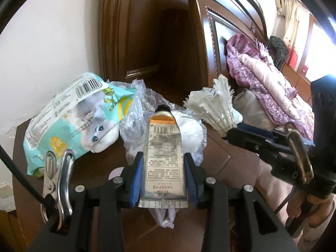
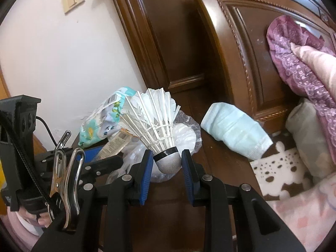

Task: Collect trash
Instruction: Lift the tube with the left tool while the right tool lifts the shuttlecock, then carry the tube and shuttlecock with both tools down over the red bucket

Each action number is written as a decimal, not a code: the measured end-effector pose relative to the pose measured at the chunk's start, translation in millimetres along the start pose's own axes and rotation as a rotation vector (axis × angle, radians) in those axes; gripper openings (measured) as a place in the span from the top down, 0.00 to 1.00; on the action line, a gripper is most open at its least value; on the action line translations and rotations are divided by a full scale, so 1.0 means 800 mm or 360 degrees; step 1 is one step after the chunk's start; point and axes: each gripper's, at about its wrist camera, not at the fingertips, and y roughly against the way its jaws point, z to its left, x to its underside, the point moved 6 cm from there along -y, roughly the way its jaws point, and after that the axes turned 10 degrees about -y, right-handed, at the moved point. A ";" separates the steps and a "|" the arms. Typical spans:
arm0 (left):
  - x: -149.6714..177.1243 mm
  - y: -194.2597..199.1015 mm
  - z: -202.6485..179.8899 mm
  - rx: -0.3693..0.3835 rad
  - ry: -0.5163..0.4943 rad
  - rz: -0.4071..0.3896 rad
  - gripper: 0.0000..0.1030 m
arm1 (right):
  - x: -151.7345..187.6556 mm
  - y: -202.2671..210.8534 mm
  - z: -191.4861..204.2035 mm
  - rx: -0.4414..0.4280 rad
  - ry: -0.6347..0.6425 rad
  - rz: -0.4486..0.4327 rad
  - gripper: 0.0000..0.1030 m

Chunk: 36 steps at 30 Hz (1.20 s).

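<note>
My left gripper (image 1: 163, 166) is shut on a silver tube (image 1: 162, 145) with a black cap and an orange band, its blue pads pressing the tube's sides. The right gripper (image 2: 167, 163) is shut on the grey cork base of a white feather shuttlecock (image 2: 154, 117). Seen from the left wrist, the shuttlecock (image 1: 218, 107) hangs in the air at the tip of the right gripper (image 1: 230, 133), to the right of the tube. From the right wrist, the left gripper (image 2: 98, 159) and its tube (image 2: 115, 145) sit low at the left.
On the dark wooden nightstand (image 1: 100, 163) lie a teal wipes pack (image 1: 69, 121), a crumpled clear plastic bag (image 1: 134, 124) and a light blue face mask (image 2: 233, 130). Behind stand a white wall and a carved headboard (image 2: 241, 52). A purple quilt (image 1: 262, 77) covers the bed at the right.
</note>
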 end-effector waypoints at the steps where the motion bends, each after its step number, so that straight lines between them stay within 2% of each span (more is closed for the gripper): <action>1: 0.002 0.006 -0.002 0.0000 -0.0005 -0.0004 0.63 | 0.000 0.002 0.001 0.0000 0.0001 -0.0006 0.72; 22: 0.054 0.093 -0.042 0.0031 -0.0020 0.0005 0.63 | 0.052 0.131 0.019 0.0029 0.0022 -0.0138 0.72; 36: 0.118 0.128 -0.069 0.0052 -0.0016 0.0062 0.63 | 0.119 0.192 0.038 0.0017 0.0016 -0.0147 0.72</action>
